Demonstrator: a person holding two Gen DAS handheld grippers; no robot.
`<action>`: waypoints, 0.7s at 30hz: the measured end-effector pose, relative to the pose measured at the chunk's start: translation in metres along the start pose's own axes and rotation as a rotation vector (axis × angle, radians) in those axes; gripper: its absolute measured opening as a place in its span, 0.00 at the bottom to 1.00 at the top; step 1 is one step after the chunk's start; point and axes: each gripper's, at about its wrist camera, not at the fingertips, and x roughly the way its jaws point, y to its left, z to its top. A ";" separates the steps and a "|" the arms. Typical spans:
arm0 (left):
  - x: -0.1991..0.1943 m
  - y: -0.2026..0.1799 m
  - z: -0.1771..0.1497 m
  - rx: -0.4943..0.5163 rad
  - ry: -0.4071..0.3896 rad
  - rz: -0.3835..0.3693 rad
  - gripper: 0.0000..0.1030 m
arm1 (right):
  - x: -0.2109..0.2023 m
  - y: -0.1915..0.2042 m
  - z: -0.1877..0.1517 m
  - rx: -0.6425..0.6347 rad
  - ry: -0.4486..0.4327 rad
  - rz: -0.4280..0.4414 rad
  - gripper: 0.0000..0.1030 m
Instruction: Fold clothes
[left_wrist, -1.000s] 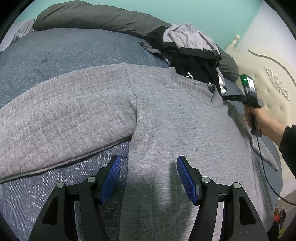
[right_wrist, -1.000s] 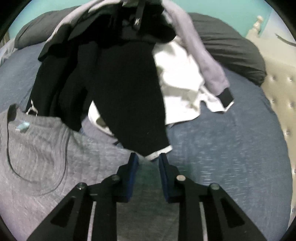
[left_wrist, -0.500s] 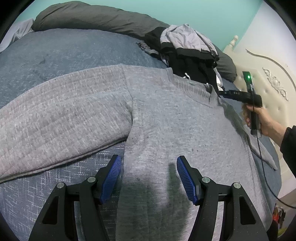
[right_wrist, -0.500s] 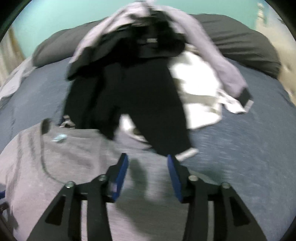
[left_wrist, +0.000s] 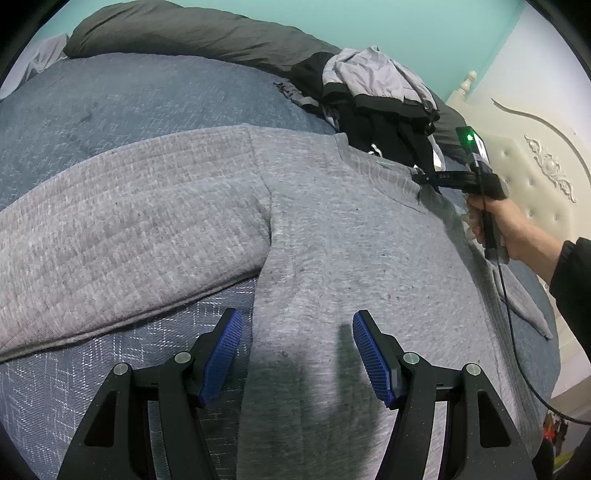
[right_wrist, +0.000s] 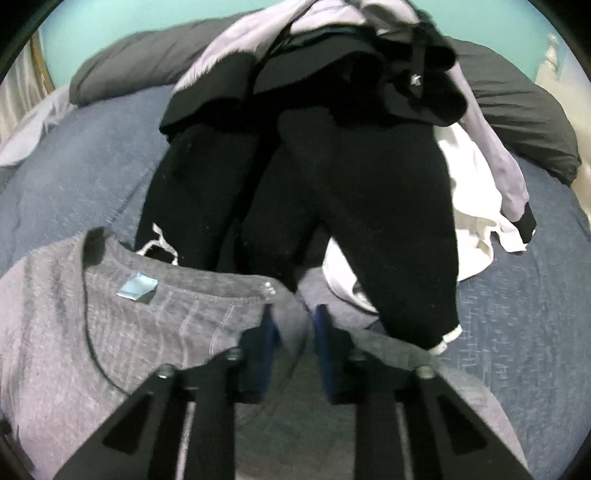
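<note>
two grippers over one grey sweater (left_wrist: 332, 229), spread flat on the blue bed (left_wrist: 110, 110).

left: left gripper (left_wrist: 297, 354) hangs with jaws well apart over the sweater's side edge below the armpit. nothing between the pads, no contact visible. same spot and same gap as a second ago.

right: right gripper (right_wrist: 291, 332) has just been closing and its jaws now stand narrow, with a ridge of sweater cloth at the shoulder by the collar (right_wrist: 166, 288) pinched up between them. half a second ago they were wide over flat cloth; the tool has since slid toward the neckline, and the tag (right_wrist: 137, 290) sits closer to it.

judgement: shoulder corner looks secured, so one end is ready for a fold; the left end is not yet gripped.

far side: clothes pile (right_wrist: 332, 166) untouched.
</note>
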 end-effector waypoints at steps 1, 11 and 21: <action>0.000 0.000 0.000 0.000 0.001 0.000 0.65 | 0.001 0.001 0.004 0.000 -0.004 -0.011 0.09; -0.001 0.010 0.001 -0.024 0.003 -0.001 0.65 | 0.030 -0.005 0.032 0.099 0.027 -0.080 0.08; -0.007 0.007 0.001 -0.018 -0.010 -0.009 0.65 | 0.006 -0.033 0.034 0.208 0.029 0.105 0.55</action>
